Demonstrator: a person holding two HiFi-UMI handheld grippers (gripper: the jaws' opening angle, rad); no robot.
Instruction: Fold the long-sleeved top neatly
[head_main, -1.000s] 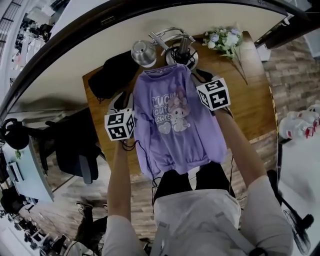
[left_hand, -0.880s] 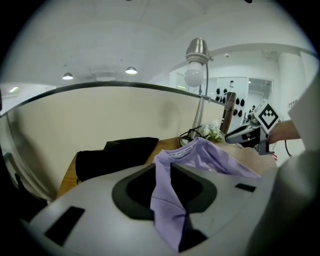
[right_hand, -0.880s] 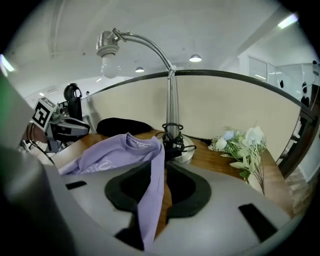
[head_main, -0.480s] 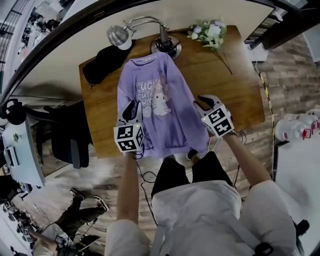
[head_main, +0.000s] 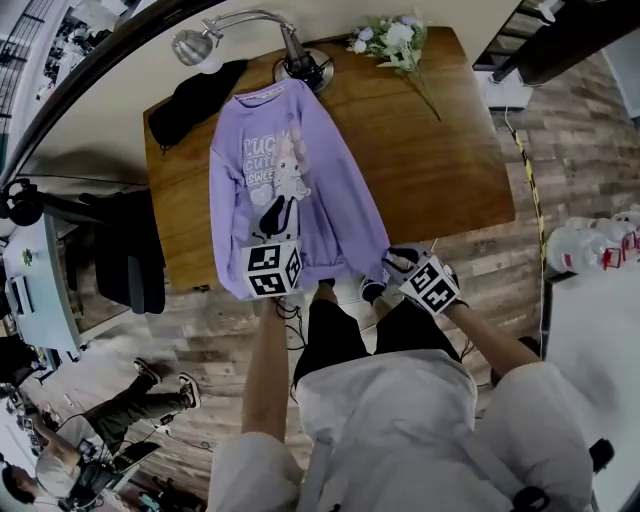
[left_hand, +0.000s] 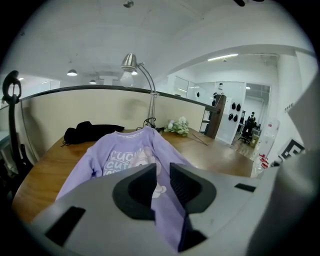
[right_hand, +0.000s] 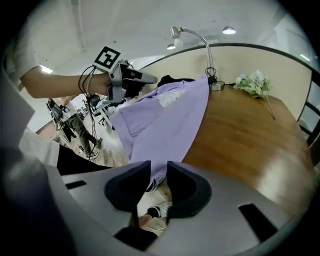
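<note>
The left tongs (head_main: 272, 225) (left_hand: 161, 180) are clamped on a fold of the purple long-sleeved top (head_main: 330, 200) (left_hand: 100, 160) low on its front, with the cloth running straight through the narrow gap between the jaws. The right tongs (head_main: 390, 264) (right_hand: 159, 180) are closed on the hem's right corner, just off the near edge of the table (head_main: 440, 150), over the floor (head_main: 200, 320). The person's shoes (head_main: 372, 290) show below that gap. The top lies face up along the left half of the table, its collar at the far edge beside the base of the lamp (head_main: 305, 68). Its hem reaches the near edge and hangs slightly past it between the two tongs. The right half of the table is bare wood out to the right edge and the near right corner. Only a bunch of flowers (head_main: 392, 35) lies there, at the far edge. A black garment (head_main: 190, 100) fills the far left corner, touching the top's shoulder. A partition (head_main: 90, 150) runs close behind the far edge, and a dark chair (head_main: 130, 260) stands off the left edge. The left tongs and their marker cube cover the lower end of the print (head_main: 270, 165) and part of the hem. Both sleeves seem to lie along the body of the top, but whether they are tucked under it cannot be made out. In the right gripper view the top's far side is hidden behind its own raised fold.
</note>
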